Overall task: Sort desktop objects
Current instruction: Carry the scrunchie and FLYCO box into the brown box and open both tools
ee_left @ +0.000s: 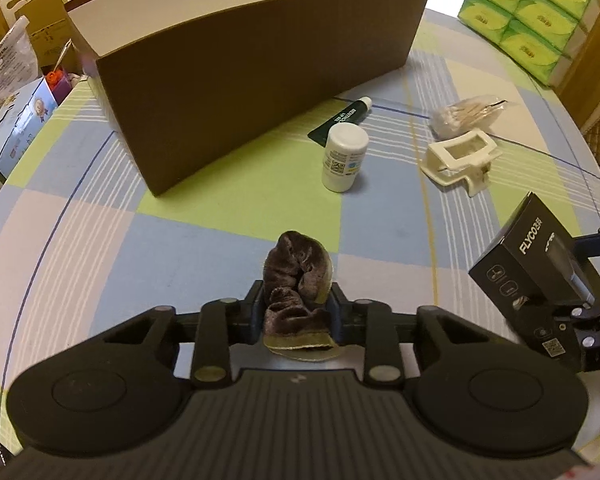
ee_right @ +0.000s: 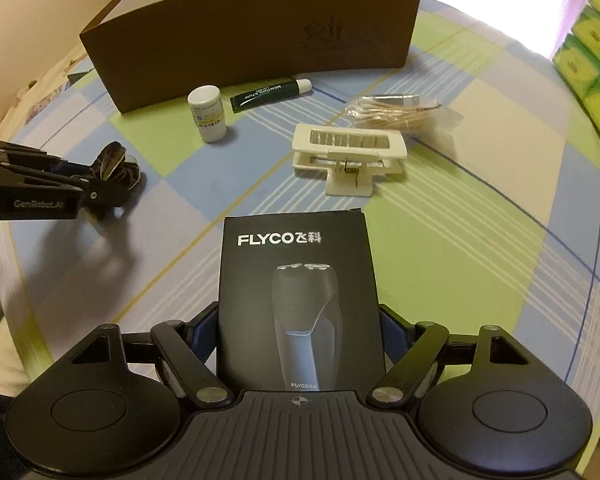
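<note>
Gripping a crumpled brown velvety cloth (ee_left: 298, 280) low in the centre of the left wrist view, our left gripper (ee_left: 298, 312) has its jaws pinched tight on the fabric, just above the checked tablecloth (ee_left: 204, 216). In the right wrist view, our right gripper (ee_right: 300, 340) clamps the black FLYCO shaver box (ee_right: 298, 292) by its two sides, bottom centre of frame, printed face up. Beyond both, we see a white bottle (ee_left: 344, 158) standing upright mid-frame, with a dark green tube (ee_left: 342, 120) lying just behind it against the big brown box (ee_left: 252, 76) that fills the upper part of each view. To the right sit a cream hair clip (ee_left: 460, 160) and, past it, a bag of cotton swabs (ee_left: 466, 114). Green tissue packs (ee_left: 528, 12) are stacked at the upper right.
</note>
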### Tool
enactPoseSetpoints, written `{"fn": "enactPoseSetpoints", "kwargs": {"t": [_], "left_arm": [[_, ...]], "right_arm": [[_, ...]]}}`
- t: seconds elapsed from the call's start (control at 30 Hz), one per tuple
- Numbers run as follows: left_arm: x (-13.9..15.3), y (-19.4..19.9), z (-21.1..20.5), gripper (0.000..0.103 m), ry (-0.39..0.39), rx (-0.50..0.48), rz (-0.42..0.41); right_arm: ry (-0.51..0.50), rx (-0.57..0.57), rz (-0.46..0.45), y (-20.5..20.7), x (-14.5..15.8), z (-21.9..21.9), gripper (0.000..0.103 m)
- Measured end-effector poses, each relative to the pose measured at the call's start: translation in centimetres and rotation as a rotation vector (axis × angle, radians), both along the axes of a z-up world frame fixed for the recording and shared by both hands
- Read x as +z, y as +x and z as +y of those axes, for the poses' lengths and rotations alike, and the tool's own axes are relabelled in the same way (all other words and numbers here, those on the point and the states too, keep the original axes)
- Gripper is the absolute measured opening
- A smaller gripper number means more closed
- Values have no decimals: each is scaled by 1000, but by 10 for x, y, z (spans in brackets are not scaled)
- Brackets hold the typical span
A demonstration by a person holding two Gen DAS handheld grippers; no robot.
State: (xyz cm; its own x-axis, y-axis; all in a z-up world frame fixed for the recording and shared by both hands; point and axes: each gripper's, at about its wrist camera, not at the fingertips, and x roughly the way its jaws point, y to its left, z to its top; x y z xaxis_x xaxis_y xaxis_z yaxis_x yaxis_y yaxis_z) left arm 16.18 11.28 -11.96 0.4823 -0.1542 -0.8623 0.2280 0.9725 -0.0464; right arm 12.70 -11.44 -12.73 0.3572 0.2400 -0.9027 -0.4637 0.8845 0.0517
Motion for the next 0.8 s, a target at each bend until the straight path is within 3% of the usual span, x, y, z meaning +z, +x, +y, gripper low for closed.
{"fn": "enactPoseSetpoints", "kwargs": {"t": [0.33,0.8], "left_arm": [[29,-12,9,25,-51,-38,-38],[87,-6,23,25,-88,-81,-163]], "right_arm": [[70,11,-15,-2,24,13,76],[110,83,-145,21,79,45,76]]}}
